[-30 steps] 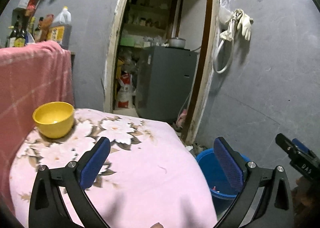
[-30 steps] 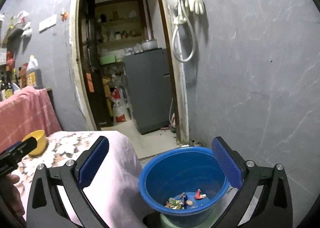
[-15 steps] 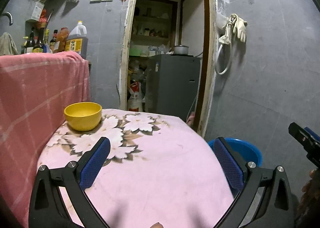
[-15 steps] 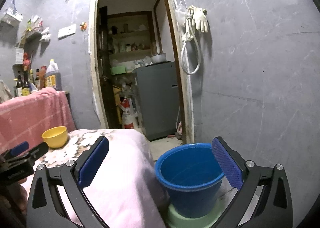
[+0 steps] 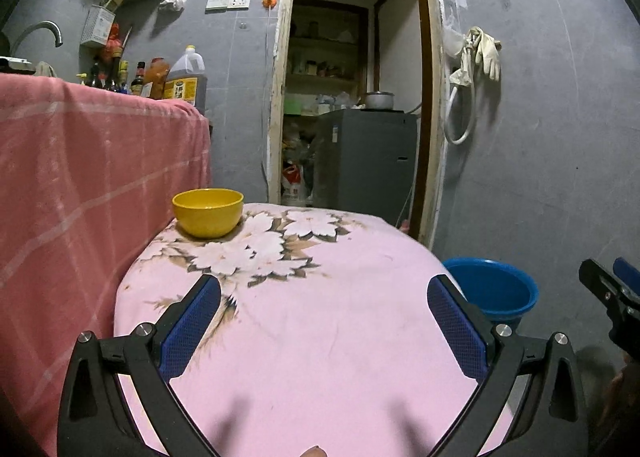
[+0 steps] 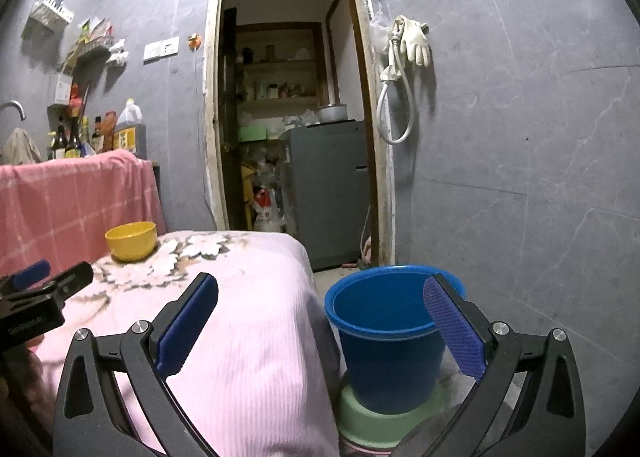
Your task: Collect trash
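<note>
A blue bucket stands on a green stool to the right of the table; it also shows in the left wrist view. Its inside is hidden from here. My right gripper is open and empty, level with the bucket's rim, straddling the table edge and the bucket. My left gripper is open and empty above the pink flowered tablecloth. No loose trash shows on the cloth.
A yellow bowl sits at the table's far left corner. A pink-draped counter with bottles stands to the left. An open doorway with a grey fridge lies behind. A grey wall is on the right.
Both grippers have pulled back and tilted up. The bucket's inside with its scraps of trash is no longer visible. Both stayed open and empty.
</note>
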